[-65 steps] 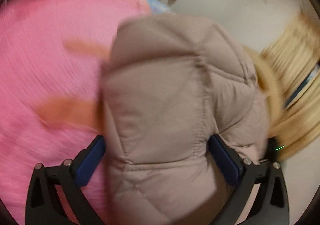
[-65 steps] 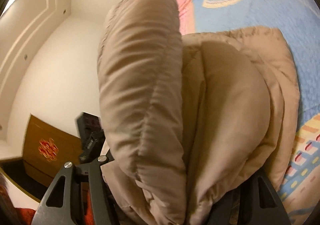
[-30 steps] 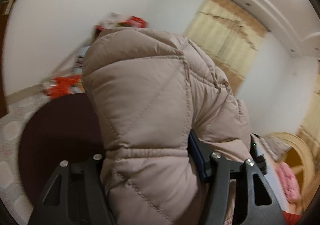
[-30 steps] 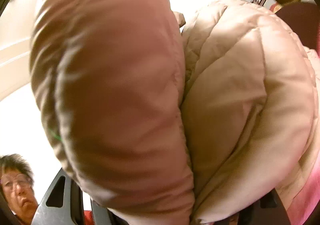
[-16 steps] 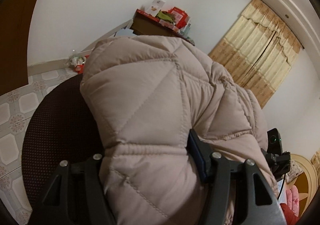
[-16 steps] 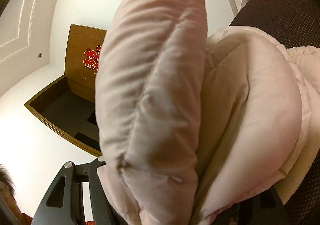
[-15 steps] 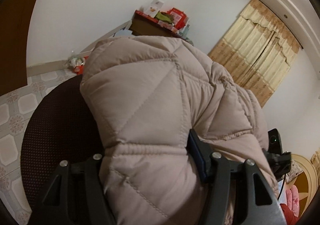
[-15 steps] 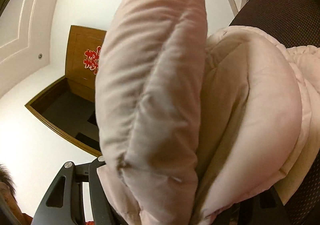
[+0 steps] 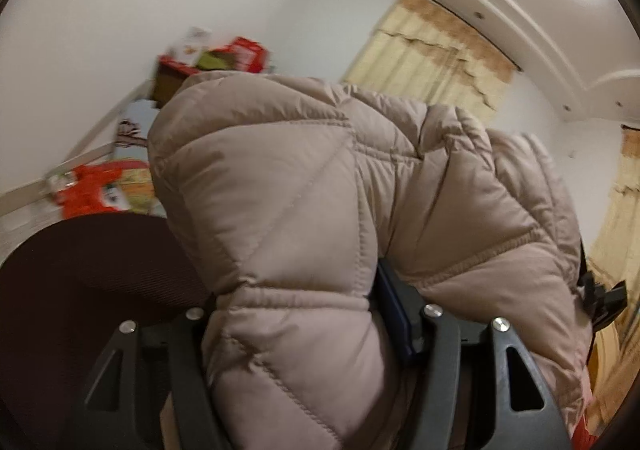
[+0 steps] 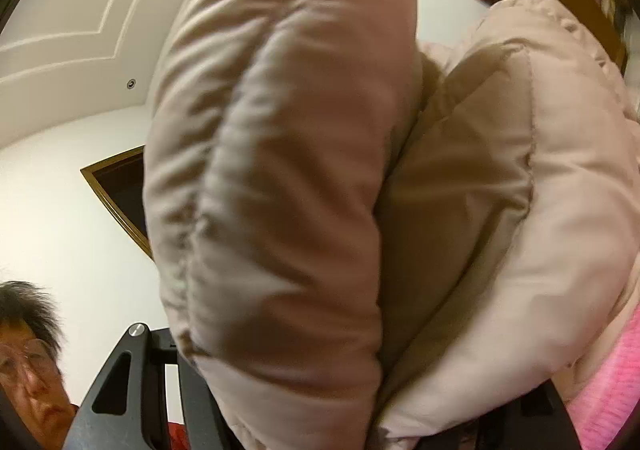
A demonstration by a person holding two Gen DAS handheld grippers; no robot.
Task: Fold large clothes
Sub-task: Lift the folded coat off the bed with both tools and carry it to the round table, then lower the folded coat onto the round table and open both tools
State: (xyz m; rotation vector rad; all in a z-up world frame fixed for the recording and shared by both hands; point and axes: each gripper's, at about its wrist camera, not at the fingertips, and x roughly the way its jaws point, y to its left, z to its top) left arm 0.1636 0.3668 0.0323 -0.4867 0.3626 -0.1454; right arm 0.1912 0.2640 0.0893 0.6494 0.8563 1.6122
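Carrying step: beige puffer jacket (image 9: 304, 210) held aloft, bunched, left gripper (image 9: 296, 334) and right gripper (image 10: 344, 402) each clamped on its padding; next move, judged, calls for a flat surface to spread it on

Puffer coat (image 9: 304, 210) lifted off blue bedspread into air; person's face (image 10: 28, 366) back in right view.
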